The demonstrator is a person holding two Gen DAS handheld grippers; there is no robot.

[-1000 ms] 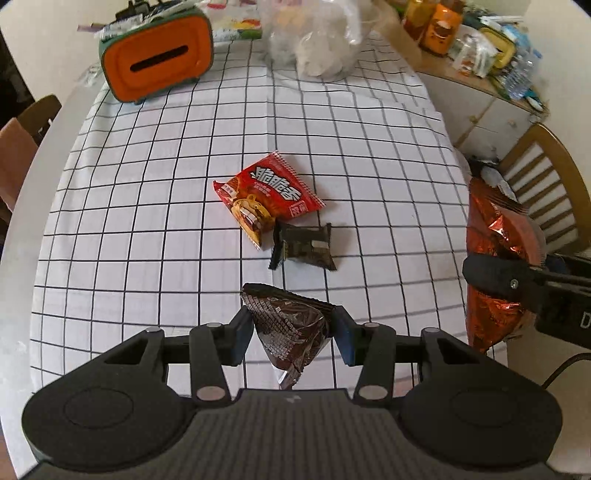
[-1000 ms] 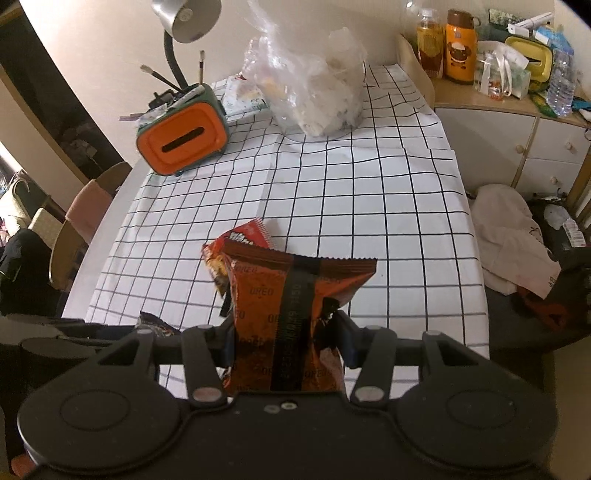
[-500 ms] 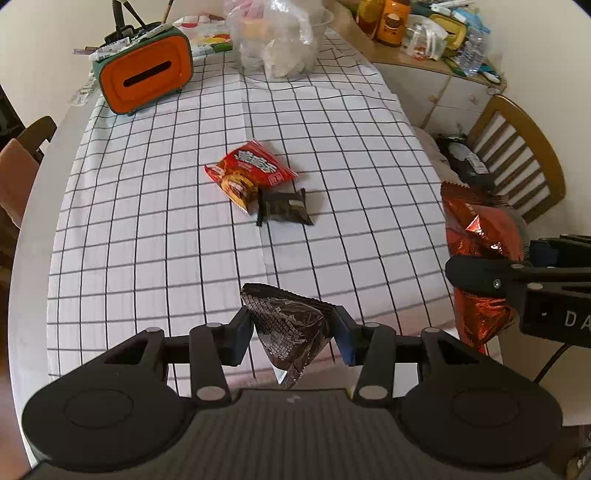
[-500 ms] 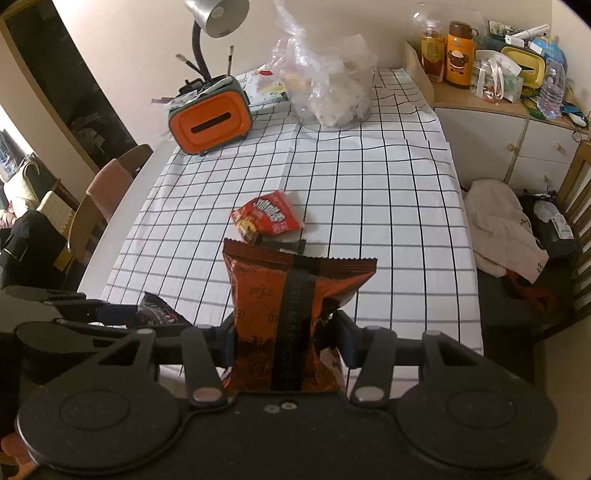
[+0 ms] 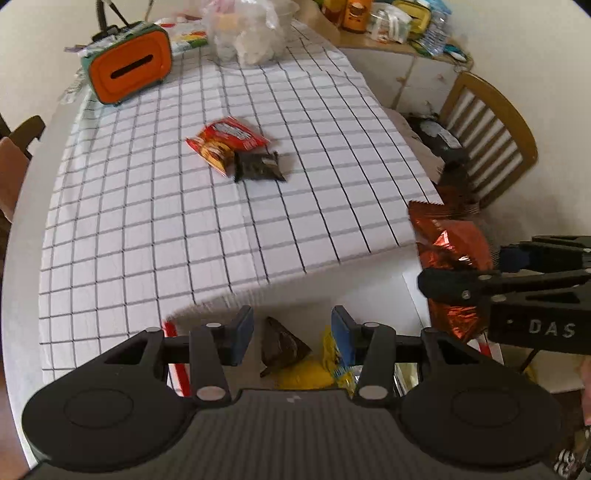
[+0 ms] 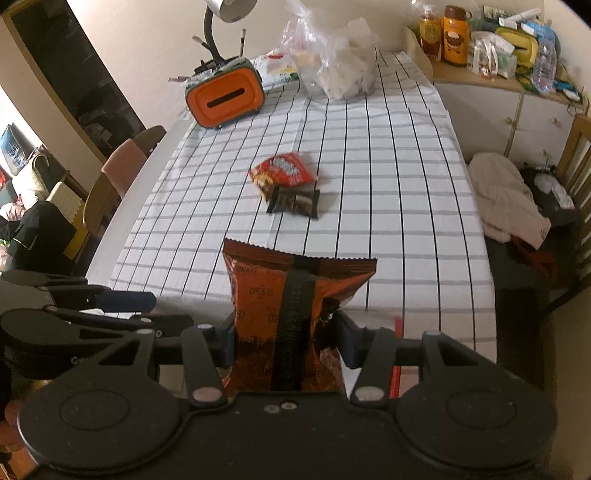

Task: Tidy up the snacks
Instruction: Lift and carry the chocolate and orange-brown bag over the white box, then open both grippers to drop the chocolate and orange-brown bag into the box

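Note:
My left gripper (image 5: 291, 339) is open, off the near edge of the table. A dark brown triangular snack packet (image 5: 282, 343) lies below it among yellow packets (image 5: 306, 371) in a container with a red rim (image 5: 173, 332). My right gripper (image 6: 286, 341) is shut on an orange-brown Oreo bag (image 6: 291, 310), held upright by the table's near edge; the bag also shows in the left wrist view (image 5: 454, 258). A red snack packet (image 5: 225, 142) and a small dark packet (image 5: 258, 168) lie mid-table.
The table has a checked cloth (image 5: 147, 221). An orange box (image 5: 129, 72) and a clear plastic bag (image 5: 247, 33) stand at the far end. A wooden chair (image 5: 491, 133) and a cabinet with bottles (image 6: 480, 55) are on the right, with chairs (image 6: 122, 166) on the left.
My left gripper has pulled back past the table edge and opened, and the dark triangular packet has dropped out into the container below. My right gripper has also moved back, still holding the Oreo bag.

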